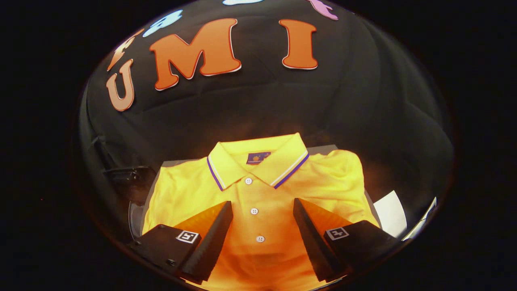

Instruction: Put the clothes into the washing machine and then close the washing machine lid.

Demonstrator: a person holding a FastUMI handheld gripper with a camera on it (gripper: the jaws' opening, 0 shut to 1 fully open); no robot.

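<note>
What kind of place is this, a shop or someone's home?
Probably neither: it looks like a staged booth. A black cloth wall hangs behind, a folded yellow polo shirt lies on a dark surface, and the open tongs hover over its button placket.

Grey flat surface (323,148) is carrying a folded yellow polo shirt (181,194), and its far edge is showing as a thin strip behind the collar and right shoulder. Shirt is lying front up, buttons running toward the fingers, collar at the far side with striped trim. It is covering nearly the whole top. A white sheet (389,212) is sitting just beside the shirt's right edge; whether it is resting on the same surface cannot be told. Gripper (262,208) fingers are standing apart above the shirt's placket, not pressing it
</note>
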